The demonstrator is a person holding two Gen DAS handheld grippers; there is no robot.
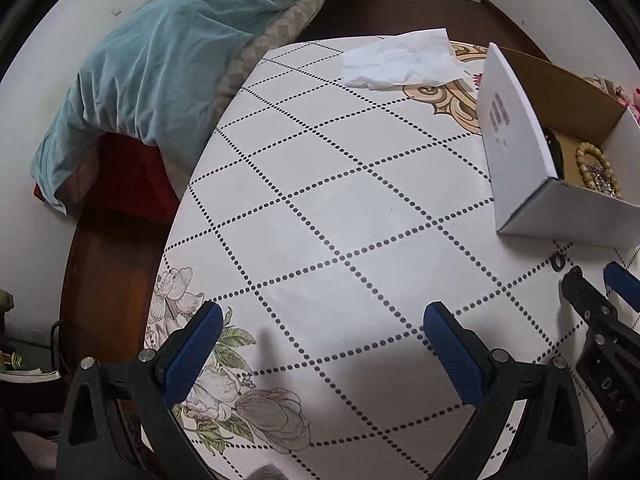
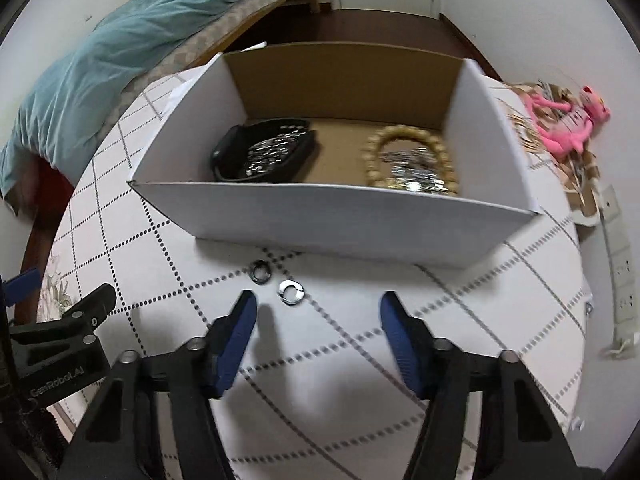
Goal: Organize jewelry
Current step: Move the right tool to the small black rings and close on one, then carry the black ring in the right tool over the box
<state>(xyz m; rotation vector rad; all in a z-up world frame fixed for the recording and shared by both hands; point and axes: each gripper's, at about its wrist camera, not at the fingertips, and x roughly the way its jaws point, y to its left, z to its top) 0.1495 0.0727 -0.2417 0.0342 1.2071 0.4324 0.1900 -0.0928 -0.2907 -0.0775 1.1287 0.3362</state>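
Observation:
A white cardboard box (image 2: 320, 216) stands on the table and holds a black case of silver jewelry (image 2: 268, 150) and a wooden bead bracelet (image 2: 408, 160) around sparkly pieces. Two rings lie on the cloth just in front of the box: a dark ring (image 2: 260, 271) and a silver ring (image 2: 291, 291). My right gripper (image 2: 318, 312) is open and empty, just behind the rings. My left gripper (image 1: 322, 320) is open and empty over the table, left of the box (image 1: 520, 160). The dark ring also shows in the left wrist view (image 1: 557, 261).
A crumpled white tissue (image 1: 400, 62) lies at the table's far side. A pink plush toy (image 2: 568, 120) and dried grass lie right of the box. A bed with a teal blanket (image 1: 160, 52) stands left of the table. A power strip (image 2: 620, 264) hangs at the right edge.

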